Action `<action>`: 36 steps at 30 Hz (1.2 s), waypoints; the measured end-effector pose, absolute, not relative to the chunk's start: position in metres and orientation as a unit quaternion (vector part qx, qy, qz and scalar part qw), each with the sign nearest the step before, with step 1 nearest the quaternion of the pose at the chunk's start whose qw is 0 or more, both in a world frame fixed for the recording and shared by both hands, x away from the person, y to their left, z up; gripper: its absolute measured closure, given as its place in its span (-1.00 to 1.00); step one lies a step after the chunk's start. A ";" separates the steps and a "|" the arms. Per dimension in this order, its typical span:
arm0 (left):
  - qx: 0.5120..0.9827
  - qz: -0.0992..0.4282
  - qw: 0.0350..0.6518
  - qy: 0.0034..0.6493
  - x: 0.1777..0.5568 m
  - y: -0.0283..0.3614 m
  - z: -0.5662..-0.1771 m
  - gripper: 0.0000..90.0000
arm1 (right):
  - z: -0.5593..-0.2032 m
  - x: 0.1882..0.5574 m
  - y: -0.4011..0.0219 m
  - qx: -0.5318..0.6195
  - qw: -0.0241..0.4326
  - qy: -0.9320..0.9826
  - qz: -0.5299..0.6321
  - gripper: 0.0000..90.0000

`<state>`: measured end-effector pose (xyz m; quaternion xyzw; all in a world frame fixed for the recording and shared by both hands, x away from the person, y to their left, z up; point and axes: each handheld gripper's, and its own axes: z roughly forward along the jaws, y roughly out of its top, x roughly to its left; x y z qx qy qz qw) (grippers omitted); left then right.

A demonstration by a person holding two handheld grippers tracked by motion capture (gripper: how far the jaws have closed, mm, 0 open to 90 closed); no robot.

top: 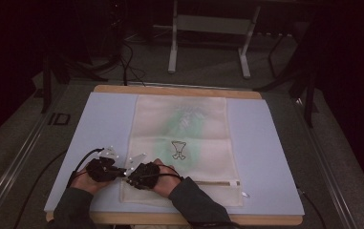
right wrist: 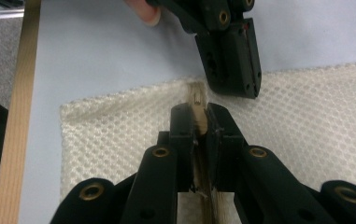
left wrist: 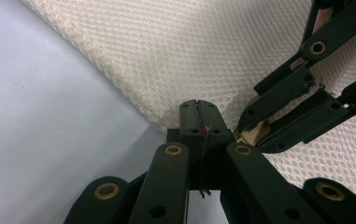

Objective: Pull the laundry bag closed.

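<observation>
At the near left corner of the bag: both grippers are met, tips almost touching.
Bag position: the mesh bag [top: 182,148] is laid flat on the pale blue mat [top: 275,152], long axis running away from the person, zipper end nearest.
Zipper line: the zipper [top: 213,182] is seen running across the near end, from the grippers toward the right.
Left gripper [left wrist: 199,112]: jaws are pressed together at the bag's corner edge; a thin strand is seen in the seam between them, so the fabric edge is judged pinched.
Right gripper [right wrist: 199,116]: jaws are closed on the beige zipper tape [right wrist: 198,100] at the zipper's left end.
Deciding relation: the zipper's length lies to the right of the right gripper, so a pull along it is judged to fall to that hand while the left anchors the corner.
Materials: honeycomb mesh, cream, soft and limp; a green patch and a small printed figure [top: 178,150] are shown through it.
Support: a wooden table [top: 179,90] edge is visible under the mat.
</observation>
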<state>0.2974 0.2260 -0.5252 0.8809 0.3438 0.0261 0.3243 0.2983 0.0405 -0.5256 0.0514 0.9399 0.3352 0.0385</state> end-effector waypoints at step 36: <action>0.880 0.026 0.328 0.343 0.297 0.227 -0.526 1.00 | -0.513 0.292 0.015 0.031 0.061 0.957 0.283 0.83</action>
